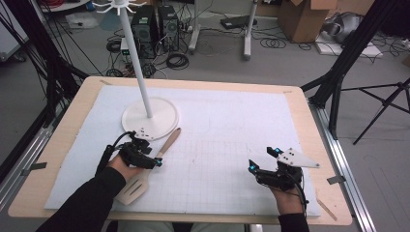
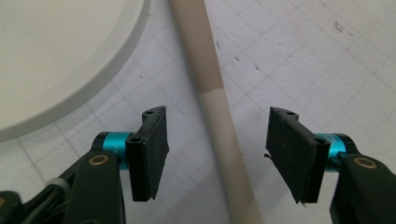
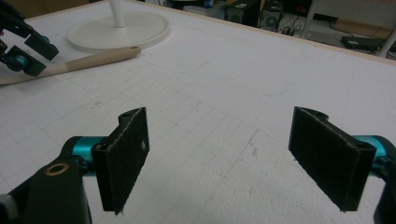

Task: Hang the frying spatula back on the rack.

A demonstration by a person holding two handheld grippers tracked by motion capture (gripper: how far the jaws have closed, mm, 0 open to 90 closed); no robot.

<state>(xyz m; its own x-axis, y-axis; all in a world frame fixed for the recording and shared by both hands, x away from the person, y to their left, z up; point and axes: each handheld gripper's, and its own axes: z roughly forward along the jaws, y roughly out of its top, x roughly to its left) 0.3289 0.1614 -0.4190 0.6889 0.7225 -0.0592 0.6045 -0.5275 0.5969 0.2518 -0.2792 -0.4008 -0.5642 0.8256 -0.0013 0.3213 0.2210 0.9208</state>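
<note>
A wooden spatula (image 1: 166, 143) lies on the white gridded mat, its slotted blade toward the table's front edge and its handle tip by the stand's base. My left gripper (image 1: 150, 153) hangs low over the handle. In the left gripper view, the handle (image 2: 219, 116) runs between the two pads with a gap on each side, so my left gripper (image 2: 218, 114) is open and straddles it. My right gripper (image 1: 261, 159) rests at the mat's front right. It stands wide open (image 3: 219, 116) over bare mat, with the spatula's handle (image 3: 93, 59) and the left gripper (image 3: 25, 51) far off.
A white stand with a round base (image 1: 150, 118) and a tall pole (image 1: 138, 63) topped with hooks rises just behind the spatula; its base rim (image 2: 56, 56) lies close to my left jaw. The wooden table edge (image 1: 309, 145) frames the mat. Cables, computers and boxes sit on the floor beyond.
</note>
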